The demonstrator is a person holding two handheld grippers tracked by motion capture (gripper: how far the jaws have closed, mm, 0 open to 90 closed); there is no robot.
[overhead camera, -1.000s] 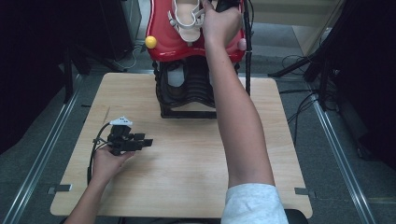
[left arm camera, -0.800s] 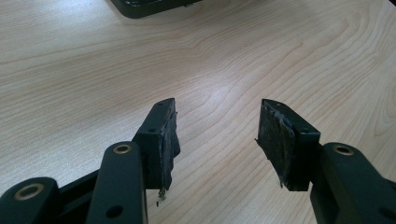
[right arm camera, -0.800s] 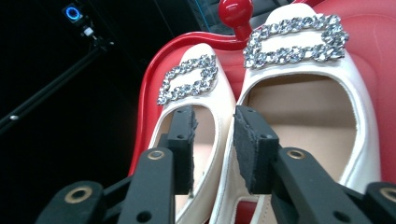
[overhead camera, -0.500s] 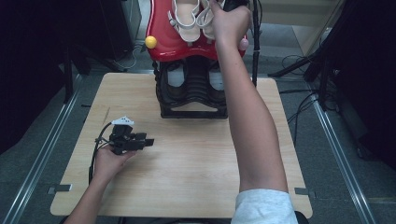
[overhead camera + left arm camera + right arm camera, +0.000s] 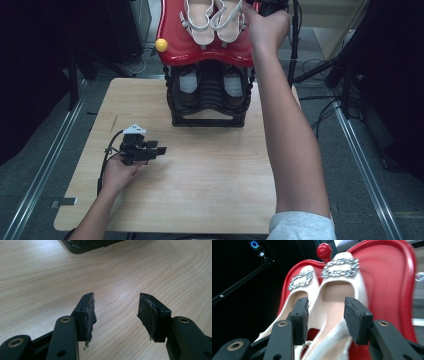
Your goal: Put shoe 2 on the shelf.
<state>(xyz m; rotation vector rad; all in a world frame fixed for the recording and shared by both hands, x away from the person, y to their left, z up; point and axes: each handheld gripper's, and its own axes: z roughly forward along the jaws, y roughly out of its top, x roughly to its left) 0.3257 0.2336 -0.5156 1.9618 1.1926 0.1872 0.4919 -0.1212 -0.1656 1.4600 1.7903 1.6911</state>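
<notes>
Two white sandals with rhinestone buckles lie side by side on a red tray [image 5: 200, 52] on top of a black shoe rack [image 5: 210, 107]. The left sandal [image 5: 199, 20] [image 5: 299, 287] touches the right sandal [image 5: 228, 17] [image 5: 337, 290]. My right gripper [image 5: 326, 303] hovers at the right sandal's heel end. Its jaws have just been opening, and the pads stand apart from the shoe. The person's right hand [image 5: 265, 25] covers that gripper in the high view. My left gripper [image 5: 161, 150] [image 5: 117, 297] rests low over bare table, open and holding nothing.
The wooden table [image 5: 210, 180] has free room in front of the rack. Dark shoes sit in the rack's lower shelf [image 5: 187, 82]. A yellow ball [image 5: 161, 45] sits at the tray's left edge, a red knob [image 5: 324, 250] beyond the sandals. Metal rails and cables flank the table.
The right hand has moved right and back from over the tray, uncovering the second sandal beside the first. The left gripper has stayed put.
</notes>
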